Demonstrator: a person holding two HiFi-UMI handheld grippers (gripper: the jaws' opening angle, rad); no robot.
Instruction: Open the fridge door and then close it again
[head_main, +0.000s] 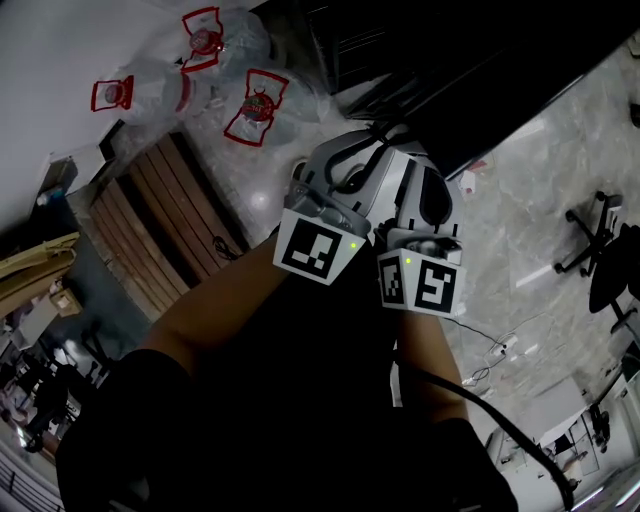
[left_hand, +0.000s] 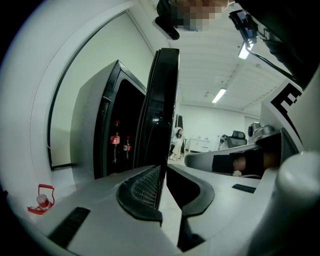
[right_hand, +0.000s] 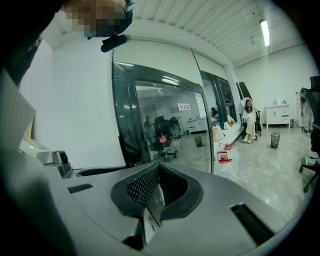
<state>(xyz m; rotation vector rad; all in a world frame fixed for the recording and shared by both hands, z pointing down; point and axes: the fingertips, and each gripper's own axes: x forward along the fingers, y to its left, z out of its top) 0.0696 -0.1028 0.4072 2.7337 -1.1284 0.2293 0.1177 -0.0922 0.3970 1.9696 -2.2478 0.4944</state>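
The black fridge (head_main: 450, 60) stands at the top of the head view. In the left gripper view its cabinet (left_hand: 90, 130) is open, with two cola bottles (left_hand: 116, 140) inside. The door (left_hand: 162, 100) stands ajar, edge-on. My left gripper (left_hand: 162, 192) is shut on the door's lower edge, one pad on each face. In the head view the left gripper (head_main: 352, 140) reaches to the fridge, and the right gripper (head_main: 432, 175) sits close beside it. The right gripper (right_hand: 159, 187) is shut on nothing. It faces the glass front of the door (right_hand: 160, 120).
Shrink-wrapped bottle packs with red labels (head_main: 200, 60) lie left of the fridge, next to a wooden pallet (head_main: 170, 220). An office chair (head_main: 600, 250) and floor cables (head_main: 490, 350) are at the right. A person sits far off (right_hand: 247, 120) near a bin (right_hand: 275, 140).
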